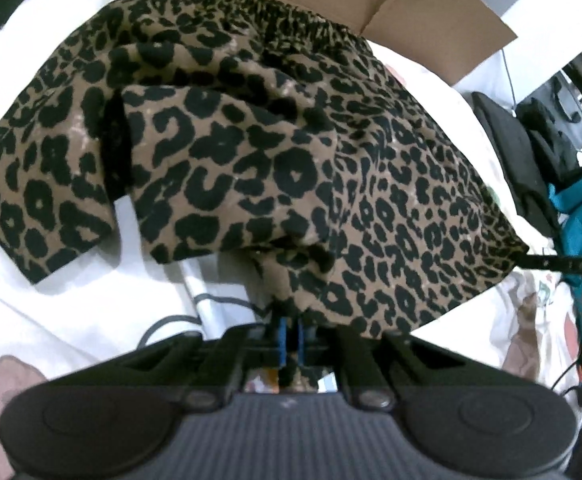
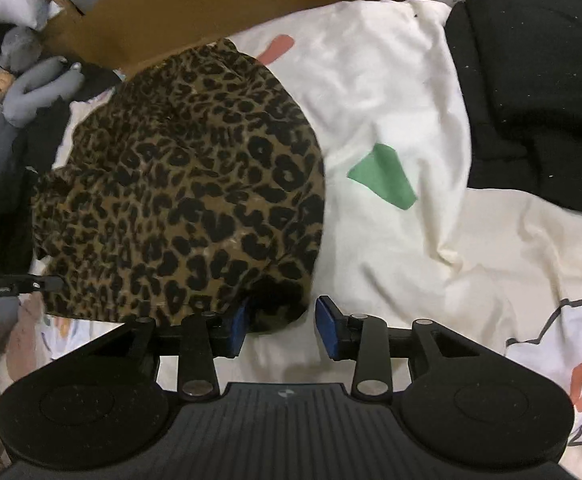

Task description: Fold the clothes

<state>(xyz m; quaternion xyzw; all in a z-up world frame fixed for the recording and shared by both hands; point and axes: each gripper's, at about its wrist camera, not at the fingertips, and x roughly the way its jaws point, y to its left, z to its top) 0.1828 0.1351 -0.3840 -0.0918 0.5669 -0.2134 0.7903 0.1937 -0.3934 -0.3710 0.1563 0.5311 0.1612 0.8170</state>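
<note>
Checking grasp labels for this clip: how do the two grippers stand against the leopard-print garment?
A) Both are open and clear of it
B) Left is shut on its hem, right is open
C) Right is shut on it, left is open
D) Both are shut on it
B: the left gripper pinches the leopard-print garment at its near hem, while the right gripper has its blue pads apart around a corner.

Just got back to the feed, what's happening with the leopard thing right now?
A person holding two grippers is folding a leopard-print garment spread on a white printed sheet. The left gripper is shut on the garment's near edge. The right gripper is open, with the garment's near corner between its fingers but not pinched. A cardboard box sits beyond.
</note>
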